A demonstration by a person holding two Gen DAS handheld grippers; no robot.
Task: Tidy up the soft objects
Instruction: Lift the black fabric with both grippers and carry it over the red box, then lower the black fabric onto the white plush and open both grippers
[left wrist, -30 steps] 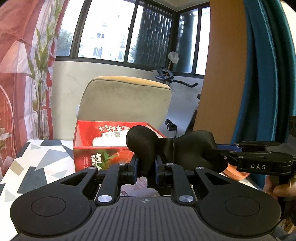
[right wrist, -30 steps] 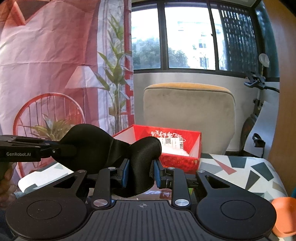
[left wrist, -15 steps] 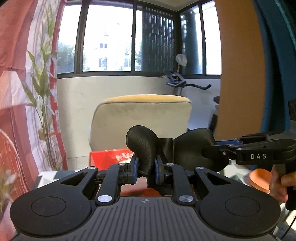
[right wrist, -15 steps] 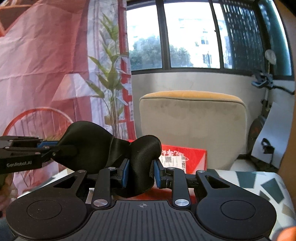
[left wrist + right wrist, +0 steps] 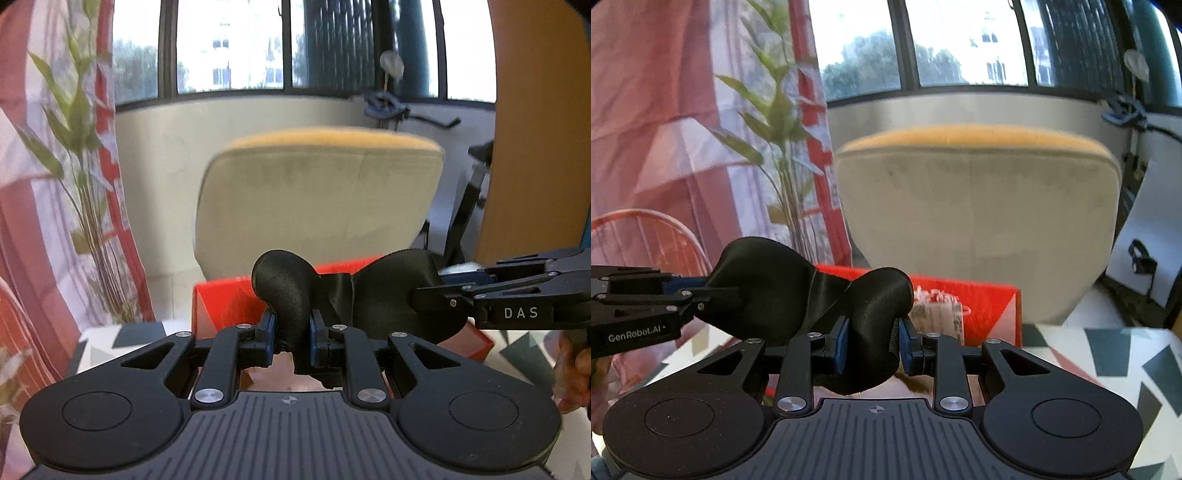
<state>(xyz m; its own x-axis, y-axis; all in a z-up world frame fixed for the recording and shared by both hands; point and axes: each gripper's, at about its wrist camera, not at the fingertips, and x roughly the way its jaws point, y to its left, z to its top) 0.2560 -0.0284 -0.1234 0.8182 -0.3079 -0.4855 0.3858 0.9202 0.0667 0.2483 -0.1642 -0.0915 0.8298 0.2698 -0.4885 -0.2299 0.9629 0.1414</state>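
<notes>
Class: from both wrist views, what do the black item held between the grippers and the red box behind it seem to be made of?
Black item: probably a satin-like woven fabric over soft padding; it has a faint sheen and a fine weave, and bulges where clamped.
Red box: likely printed cardboard, with thin flat walls, sharp corners and a glossy printed face.

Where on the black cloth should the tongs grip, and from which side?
Grip the two puffed ends, one from each side. The black cloth pinches to a narrow waist in the middle and bulges at both ends; the left tongs and right tongs each clamp one bulge, keeping it spread above the red box.
</notes>
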